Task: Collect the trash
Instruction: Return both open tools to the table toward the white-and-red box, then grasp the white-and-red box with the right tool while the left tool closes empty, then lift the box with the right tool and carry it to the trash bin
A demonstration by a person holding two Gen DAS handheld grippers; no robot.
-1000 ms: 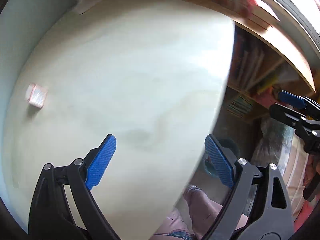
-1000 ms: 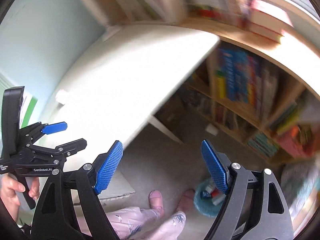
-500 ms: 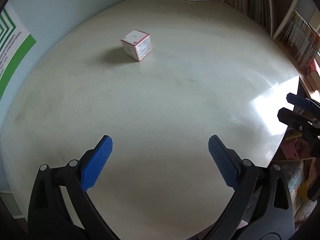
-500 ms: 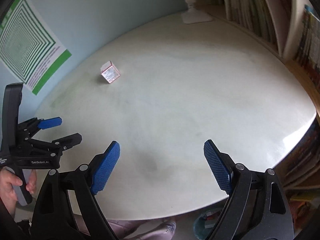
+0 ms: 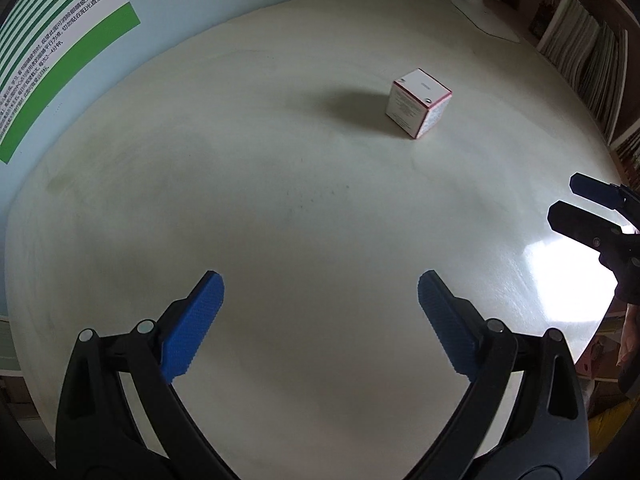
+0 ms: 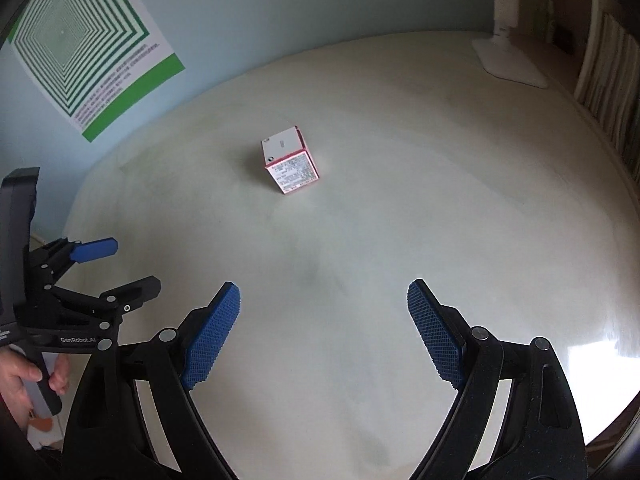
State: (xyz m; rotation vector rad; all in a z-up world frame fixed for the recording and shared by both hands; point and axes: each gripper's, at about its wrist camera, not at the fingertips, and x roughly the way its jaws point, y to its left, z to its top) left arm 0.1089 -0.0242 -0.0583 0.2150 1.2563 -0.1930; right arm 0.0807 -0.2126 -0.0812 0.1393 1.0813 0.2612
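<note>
Pale round table (image 5: 280,220) against a light-blue wall with a green striped poster (image 6: 80,40). 1 small white, red-edged box (image 5: 418,102) stands alone toward the far side. Left gripper (image 5: 320,320) and right gripper (image 6: 324,330) hover with jaws wide apart, nothing between them, both well short of the box.

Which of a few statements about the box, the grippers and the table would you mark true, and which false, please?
1. The box stands alone on the table. True.
2. The right gripper is shut on the box. False: its jaws are open and empty, the box well ahead.
3. The left gripper is open and holds nothing. True.
4. The poster lies flat on the table. False: it hangs on the wall behind.
5. A white lamp base sits at the far edge. True.
</note>
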